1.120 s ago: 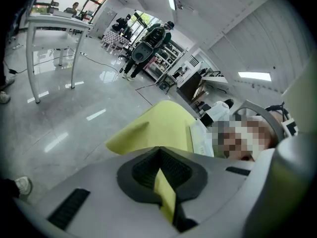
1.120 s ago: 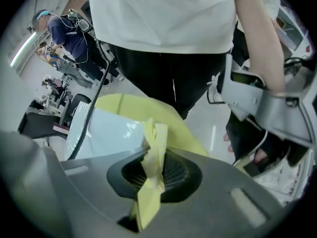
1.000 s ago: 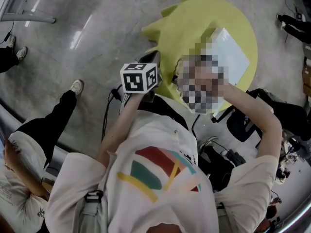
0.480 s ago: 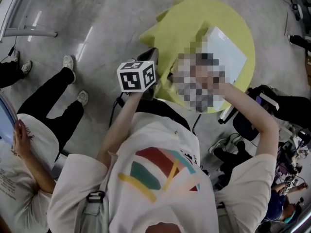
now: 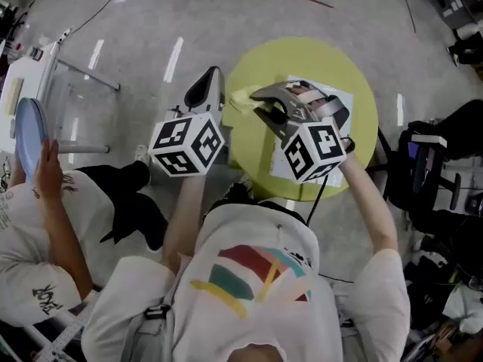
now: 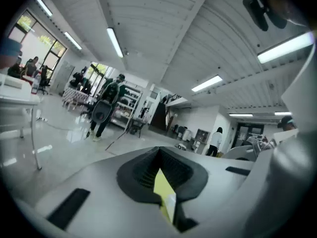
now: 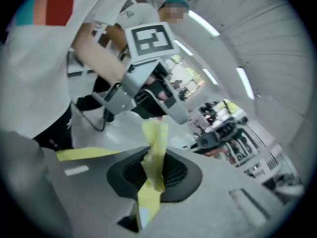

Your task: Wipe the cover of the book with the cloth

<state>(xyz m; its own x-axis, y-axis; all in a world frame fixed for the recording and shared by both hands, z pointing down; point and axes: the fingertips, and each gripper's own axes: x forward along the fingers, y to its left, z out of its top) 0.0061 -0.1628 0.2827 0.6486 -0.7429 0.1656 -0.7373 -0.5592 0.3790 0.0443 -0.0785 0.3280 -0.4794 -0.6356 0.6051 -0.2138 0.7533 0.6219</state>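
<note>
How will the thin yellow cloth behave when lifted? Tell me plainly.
Probably floppy: the thin yellow cloth twists into a narrow creased strand between the left hand-held gripper and the right hand-held gripper. Likely light, since two small pinches carry it. Released, it would probably drape, not hold shape.

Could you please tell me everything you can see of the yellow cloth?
The cloth is pale yellow, thin and soft-looking, bunched into a twisted strip. It is held in the air, strung between the left gripper and the right gripper, whose fingers are shut on it. Nothing else is seen touching it.
</note>
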